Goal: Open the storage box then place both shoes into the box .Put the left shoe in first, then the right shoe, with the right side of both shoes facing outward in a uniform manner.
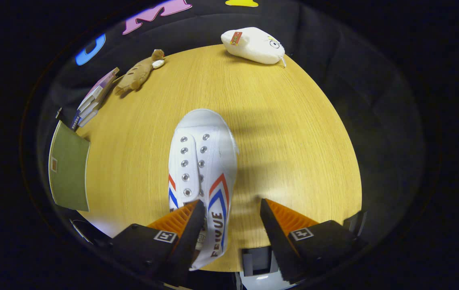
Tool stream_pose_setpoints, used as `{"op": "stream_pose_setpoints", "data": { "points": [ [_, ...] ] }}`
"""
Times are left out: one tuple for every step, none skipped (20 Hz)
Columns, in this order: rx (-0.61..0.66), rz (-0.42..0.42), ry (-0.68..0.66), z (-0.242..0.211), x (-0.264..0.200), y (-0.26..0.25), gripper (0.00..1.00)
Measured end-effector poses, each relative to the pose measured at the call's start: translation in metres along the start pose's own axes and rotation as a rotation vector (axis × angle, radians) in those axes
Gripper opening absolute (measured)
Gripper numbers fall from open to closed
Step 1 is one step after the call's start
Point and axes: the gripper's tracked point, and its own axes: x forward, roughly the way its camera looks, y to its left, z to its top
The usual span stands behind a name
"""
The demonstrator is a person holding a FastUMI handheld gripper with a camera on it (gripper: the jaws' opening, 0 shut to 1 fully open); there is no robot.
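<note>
A white canvas shoe [203,161] with red and blue stripes lies on the round wooden table [293,141], its toe pointing away from me. My gripper [232,202] is open over the heel end. One finger [191,225] sits over the shoe's opening. The other finger [273,225] hangs above bare table, apart from the shoe. The shoe's lettered side wall lies between the two fingers, and neither finger presses on it. A green flat-sided box [68,167] stands at the table's edge, left of the shoe.
A white plush toy [255,44] lies at the table's far edge. A brown plush toy [138,72] and a stack of books [94,98] lie beyond the green box. The table's near edge runs just under the fingers, with a pale grey object [257,266] below it.
</note>
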Motion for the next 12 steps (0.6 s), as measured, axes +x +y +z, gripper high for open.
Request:
{"op": "stream_pose_setpoints", "data": {
  "points": [
    [0.004,0.022,0.006,0.0001,-0.0006,0.0047,0.76],
    [0.009,0.047,0.007,0.0013,0.0010,0.0096,0.65],
    [0.007,0.045,0.008,-0.0010,0.0035,0.0084,0.44],
    [0.006,0.047,0.013,0.0003,-0.0002,0.0084,0.40],
    [0.020,0.053,0.016,-0.0003,0.0003,0.0073,0.39],
    [0.042,0.056,0.022,0.0010,0.0012,0.0068,0.36],
    [0.067,0.063,0.034,-0.0004,0.0001,0.0050,0.28],
    [0.102,0.070,0.030,0.0017,0.0003,0.0041,0.27],
    [0.118,0.076,0.028,0.0018,-0.0017,0.0002,0.22],
    [0.131,0.075,0.018,0.0032,-0.0033,0.0013,0.16],
    [0.127,0.077,0.011,0.0026,-0.0011,0.0012,0.11],
    [0.121,0.079,0.005,0.0020,-0.0032,0.0010,0.08]
  ]
}}
